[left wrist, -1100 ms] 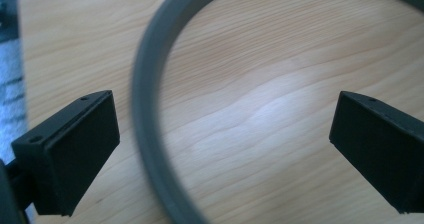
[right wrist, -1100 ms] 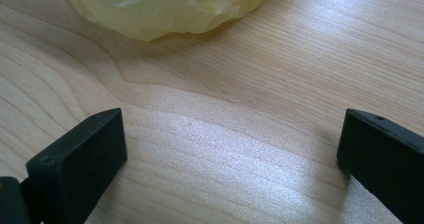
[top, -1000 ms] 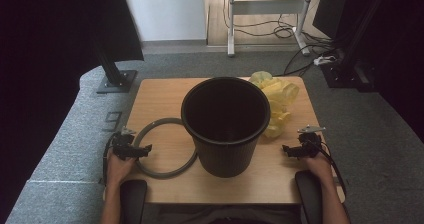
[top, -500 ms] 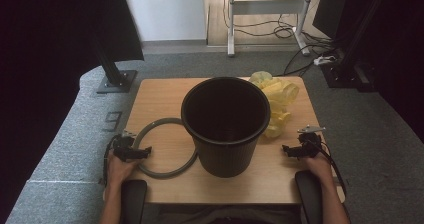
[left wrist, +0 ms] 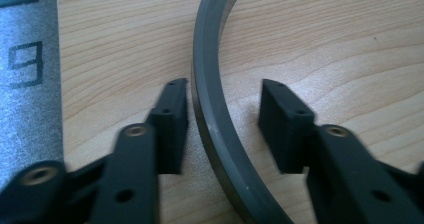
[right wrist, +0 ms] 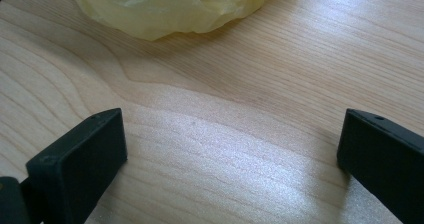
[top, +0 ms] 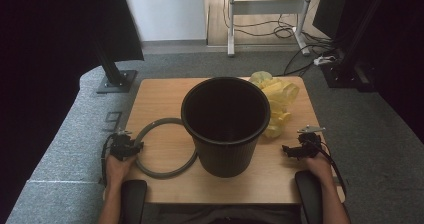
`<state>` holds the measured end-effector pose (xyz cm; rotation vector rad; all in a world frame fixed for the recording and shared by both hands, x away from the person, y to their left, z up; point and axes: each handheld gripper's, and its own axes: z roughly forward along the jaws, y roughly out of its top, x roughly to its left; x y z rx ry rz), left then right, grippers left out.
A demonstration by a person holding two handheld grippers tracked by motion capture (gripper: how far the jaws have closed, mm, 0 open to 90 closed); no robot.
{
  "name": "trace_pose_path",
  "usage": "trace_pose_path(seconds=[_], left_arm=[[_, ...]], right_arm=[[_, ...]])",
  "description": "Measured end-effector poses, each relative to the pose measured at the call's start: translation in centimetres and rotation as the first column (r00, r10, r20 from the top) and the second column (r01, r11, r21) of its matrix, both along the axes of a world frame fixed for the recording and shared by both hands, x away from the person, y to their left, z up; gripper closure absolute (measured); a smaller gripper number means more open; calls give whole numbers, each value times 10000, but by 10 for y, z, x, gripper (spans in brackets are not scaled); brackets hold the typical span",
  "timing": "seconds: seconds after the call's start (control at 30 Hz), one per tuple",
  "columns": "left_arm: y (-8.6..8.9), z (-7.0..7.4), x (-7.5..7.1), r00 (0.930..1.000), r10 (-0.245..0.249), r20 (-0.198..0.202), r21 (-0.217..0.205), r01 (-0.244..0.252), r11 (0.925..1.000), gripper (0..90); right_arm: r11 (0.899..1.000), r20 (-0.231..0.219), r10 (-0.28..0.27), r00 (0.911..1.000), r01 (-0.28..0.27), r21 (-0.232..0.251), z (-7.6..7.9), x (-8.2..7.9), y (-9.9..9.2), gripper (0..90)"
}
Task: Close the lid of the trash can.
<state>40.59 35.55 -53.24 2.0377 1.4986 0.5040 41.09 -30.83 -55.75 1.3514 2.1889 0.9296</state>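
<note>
Grey ring (left wrist: 212,129), flat on table (top: 155,104) between left gripper (left wrist: 222,116) jaws that have just been closing, one pad alongside, other apart; risk: thin rim slipping sideways; right gripper (right wrist: 232,149) wide, empty.

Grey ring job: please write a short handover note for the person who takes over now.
Left gripper: jaws have just been closing around the grey ring; one pad close, the other apart, so no grip yet.
Right gripper: open above bare table, near the yellow bag.
Ring lies flat left of the black bin.
Done: ring straddled.
Left: clamp and lift it.
</note>
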Motion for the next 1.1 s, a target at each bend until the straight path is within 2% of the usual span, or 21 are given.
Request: trace_pose_path(seconds=[0.1, 0.23, 0.27, 0.3, 0.43, 0.57, 0.83, 0.97, 1.1], left_arm=[[2, 2, 2, 9995, 278, -158, -15, -278, 9996, 714], [-1, 4, 5, 9988, 396, -276, 199, -391, 9990, 776], [-1, 4, 6, 9991, 332, -258, 345, -323, 9989, 776], [-1, 4, 6, 9990, 341, -282, 312, -332, 9990, 778], [2, 4, 7, 9981, 497, -374, 97, -493, 9987, 786], [7, 7, 7, 9973, 614, -390, -304, -626, 9976, 789], [16, 15, 7, 9971, 495, -586, -784, -540, 9955, 791], [24, 25, 5, 9974, 465, -545, -1152, -526, 9920, 790], [28, 35, 5, 9975, 393, -593, -1162, -460, 9922, 791]], right_arm=[[10000, 1, 6, 10000, -6, -1, 0, 0, 0, 0], [10000, -10, 14, 10000, -14, -11, 0, 0, 0, 0], [10000, -9, 14, 10000, -14, -10, 0, 0, 0, 0], [10000, -6, 15, 10000, -15, -11, 0, 0, 0, 0], [10000, -8, 18, 10000, -18, -11, 0, 0, 0, 0], [10000, 3, 6, 10000, -6, -5, 0, 0, 0, 0], [10000, 4, 6, 10000, -6, -5, 0, 0, 0, 0], [10000, 2, 4, 10000, -4, -5, 0, 0, 0, 0], [10000, 0, 3, 10000, -3, -3, 0, 0, 0, 0]])
